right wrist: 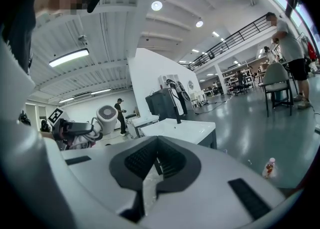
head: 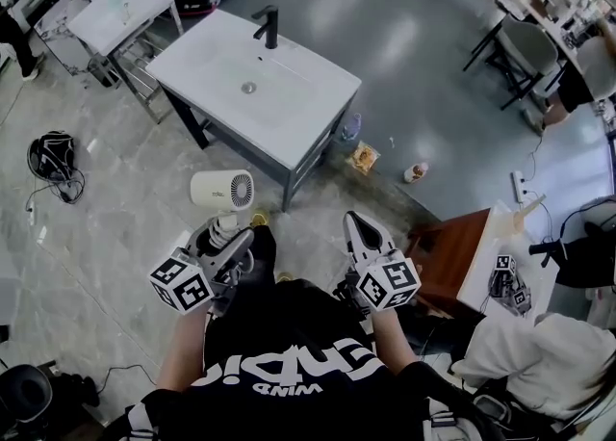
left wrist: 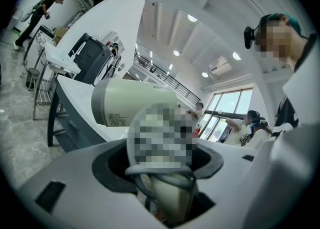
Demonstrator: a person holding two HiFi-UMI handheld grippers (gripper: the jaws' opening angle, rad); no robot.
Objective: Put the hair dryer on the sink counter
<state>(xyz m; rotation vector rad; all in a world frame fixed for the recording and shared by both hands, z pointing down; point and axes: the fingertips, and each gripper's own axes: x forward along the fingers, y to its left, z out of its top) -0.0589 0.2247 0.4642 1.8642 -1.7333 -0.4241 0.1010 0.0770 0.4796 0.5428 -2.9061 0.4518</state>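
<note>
The white hair dryer (head: 222, 190) hangs in front of me, its round barrel lying sideways and its handle pointing down. My left gripper (head: 227, 239) is shut on that handle. In the left gripper view the barrel (left wrist: 134, 105) fills the middle and the handle sits pinched between the jaws of the left gripper (left wrist: 171, 185). The white sink counter (head: 300, 116) with a black faucet (head: 268, 25) stands a short way ahead. My right gripper (head: 355, 222) is shut on nothing, to the right of the dryer. From the right gripper (right wrist: 154, 174) view the dryer (right wrist: 106, 118) shows at left and the counter (right wrist: 192, 132) straight ahead.
A small bottle (head: 416, 172) and a snack bag (head: 364, 157) lie on the floor right of the counter. A brown table (head: 452, 254) is at my right, a chair (head: 530, 52) far right, a white side table (head: 123, 8) back left, and a black helmet-like thing with cables (head: 53, 156) at left.
</note>
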